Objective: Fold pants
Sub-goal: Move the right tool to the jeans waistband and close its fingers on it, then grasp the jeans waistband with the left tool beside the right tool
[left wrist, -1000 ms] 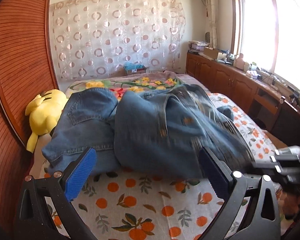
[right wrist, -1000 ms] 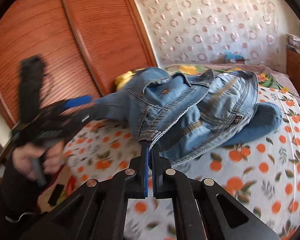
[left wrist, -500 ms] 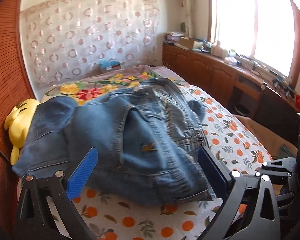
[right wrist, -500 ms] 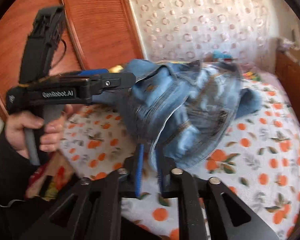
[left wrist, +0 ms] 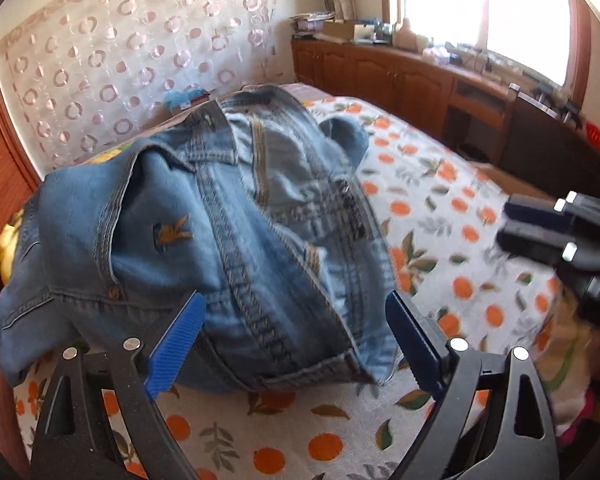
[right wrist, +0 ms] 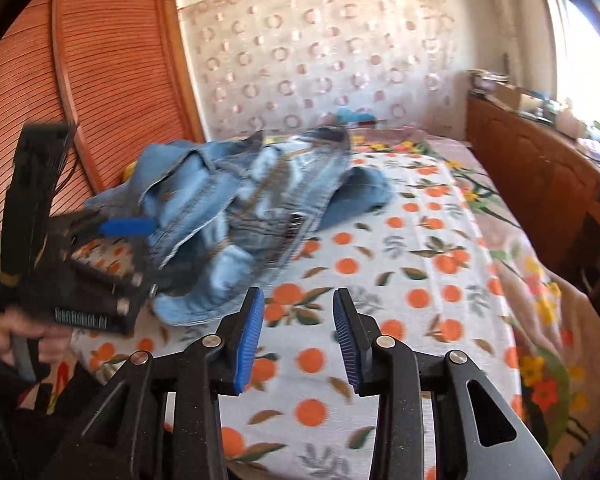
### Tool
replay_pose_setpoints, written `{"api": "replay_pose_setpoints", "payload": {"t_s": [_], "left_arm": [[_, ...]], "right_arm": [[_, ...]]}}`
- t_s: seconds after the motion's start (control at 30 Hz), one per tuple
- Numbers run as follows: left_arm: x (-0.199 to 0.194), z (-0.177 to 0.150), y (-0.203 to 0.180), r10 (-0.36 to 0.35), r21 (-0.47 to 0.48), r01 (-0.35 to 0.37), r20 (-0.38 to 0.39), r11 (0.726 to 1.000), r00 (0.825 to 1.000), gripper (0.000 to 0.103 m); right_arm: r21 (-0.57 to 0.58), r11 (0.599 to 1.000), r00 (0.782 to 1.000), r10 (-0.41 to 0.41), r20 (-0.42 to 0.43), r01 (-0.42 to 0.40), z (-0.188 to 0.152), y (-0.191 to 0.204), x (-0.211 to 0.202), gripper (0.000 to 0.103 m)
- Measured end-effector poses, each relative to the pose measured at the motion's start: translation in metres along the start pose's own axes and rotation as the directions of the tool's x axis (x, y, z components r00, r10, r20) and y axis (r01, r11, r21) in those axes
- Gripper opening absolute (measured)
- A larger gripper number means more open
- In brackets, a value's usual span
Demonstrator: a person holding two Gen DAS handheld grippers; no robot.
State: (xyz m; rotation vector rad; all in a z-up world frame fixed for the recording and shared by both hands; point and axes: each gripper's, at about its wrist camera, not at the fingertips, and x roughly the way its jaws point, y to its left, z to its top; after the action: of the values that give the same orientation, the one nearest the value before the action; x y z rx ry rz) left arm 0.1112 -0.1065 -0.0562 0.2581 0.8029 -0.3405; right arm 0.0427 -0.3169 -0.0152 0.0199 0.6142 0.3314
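Observation:
The blue jeans [left wrist: 228,232] lie in a crumpled heap on the bed's orange-print sheet [left wrist: 440,208], waistband and pockets facing up. My left gripper [left wrist: 294,340] is at the heap's near edge. Its jaws are closing, with denim between the blue pads [left wrist: 176,344] but no visible pressing. In the right wrist view the jeans [right wrist: 252,208] sit left of centre, and the left gripper [right wrist: 152,256], held by a hand [right wrist: 16,332], reaches into them. My right gripper [right wrist: 299,336] hovers over bare sheet, jaws opening, nothing between them. It shows blurred at the right as the right gripper [left wrist: 508,222].
A yellow plush toy [left wrist: 4,248] lies behind the jeans by the slatted wooden wardrobe [right wrist: 100,80]. Wooden cabinets [left wrist: 400,76] with clutter on top run along the bed's right side under a window. A circle-patterned curtain [right wrist: 320,60] hangs at the far end.
The right gripper let go of the jeans' edge, opened and drew back over bare sheet. The denim dropped into a heap. The left gripper moved in close and lower, its jaws narrowing slightly.

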Motion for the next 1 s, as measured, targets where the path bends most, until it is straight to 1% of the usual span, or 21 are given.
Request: {"api": "replay_pose_setpoints", "payload": {"t_s": [0.03, 0.07, 0.1, 0.13, 0.2, 0.23, 0.27, 0.3, 0.33, 0.47, 0.6, 0.73, 0.83, 0.97, 1.0], "left_arm": [[0.000, -0.003, 0.001, 0.015, 0.000, -0.015, 0.001, 1.000, 1.000, 0.083], [-0.001, -0.007, 0.003, 0.023, -0.010, -0.023, 0.001, 1.000, 1.000, 0.071], [-0.002, -0.010, 0.006, 0.015, -0.021, -0.015, 0.001, 1.000, 1.000, 0.061], [-0.005, -0.014, 0.010, -0.015, -0.037, 0.015, 0.000, 0.999, 1.000, 0.056], [-0.008, -0.019, 0.016, -0.036, -0.050, 0.036, 0.012, 0.998, 0.999, 0.036], [-0.008, -0.020, 0.017, -0.035, -0.054, 0.036, 0.019, 0.998, 0.999, 0.032], [-0.012, -0.022, 0.020, -0.037, -0.061, 0.039, 0.031, 0.997, 0.999, 0.022], [-0.015, -0.023, 0.023, -0.038, -0.070, 0.041, 0.043, 0.997, 0.998, 0.014], [-0.018, -0.024, 0.027, -0.035, -0.082, 0.039, 0.057, 0.996, 0.998, 0.010], [-0.036, -0.031, 0.053, -0.018, -0.142, 0.035, 0.115, 0.989, 0.993, 0.008], [-0.033, -0.033, 0.084, -0.002, -0.206, 0.026, 0.120, 0.978, 0.993, 0.008], [-0.032, -0.032, 0.104, 0.015, -0.237, 0.018, 0.138, 0.971, 0.990, 0.007], [-0.029, -0.035, 0.107, -0.022, -0.240, 0.055, 0.135, 0.969, 0.991, 0.007], [-0.031, -0.035, 0.099, -0.083, -0.255, 0.115, 0.136, 0.960, 0.987, 0.008], [-0.032, -0.032, 0.096, -0.091, -0.252, 0.123, 0.136, 0.960, 0.987, 0.012]], "right_arm": [[0.005, 1.000, 1.000, -0.002, 0.004, 0.002, 0.000, -0.003, 0.003, 0.039], [0.011, 1.000, 1.000, -0.005, 0.007, 0.005, 0.001, -0.004, 0.002, 0.039], [0.018, 1.000, 1.000, -0.008, 0.011, 0.007, 0.001, -0.003, 0.002, 0.040], [0.023, 1.000, 1.000, -0.009, 0.014, 0.008, 0.001, -0.003, 0.001, 0.040], [0.030, 0.999, 1.000, -0.012, 0.024, 0.012, 0.001, -0.001, 0.000, 0.041], [0.031, 0.999, 1.000, -0.012, 0.026, 0.011, 0.001, -0.003, 0.000, 0.041], [0.033, 0.999, 1.000, -0.011, 0.029, 0.010, 0.001, -0.005, 0.007, 0.042], [0.034, 0.999, 0.999, -0.012, 0.030, 0.011, 0.001, -0.006, 0.009, 0.042], [0.033, 0.999, 0.999, -0.012, 0.030, 0.011, 0.001, -0.005, 0.012, 0.043], [0.014, 1.000, 0.999, -0.019, 0.031, 0.019, 0.008, -0.009, 0.022, 0.044], [-0.032, 0.999, 0.999, -0.021, 0.033, 0.022, 0.024, -0.008, 0.038, 0.049], [-0.068, 0.998, 1.000, -0.015, 0.023, 0.016, 0.050, -0.019, 0.070, 0.055], [-0.096, 0.995, 0.999, -0.031, 0.010, 0.031, 0.072, -0.026, 0.097, 0.056], [-0.122, 0.992, 0.999, -0.041, -0.009, 0.040, 0.098, -0.031, 0.128, 0.056], [-0.129, 0.991, 0.999, -0.046, -0.007, 0.045, 0.104, -0.031, 0.134, 0.056]]}}
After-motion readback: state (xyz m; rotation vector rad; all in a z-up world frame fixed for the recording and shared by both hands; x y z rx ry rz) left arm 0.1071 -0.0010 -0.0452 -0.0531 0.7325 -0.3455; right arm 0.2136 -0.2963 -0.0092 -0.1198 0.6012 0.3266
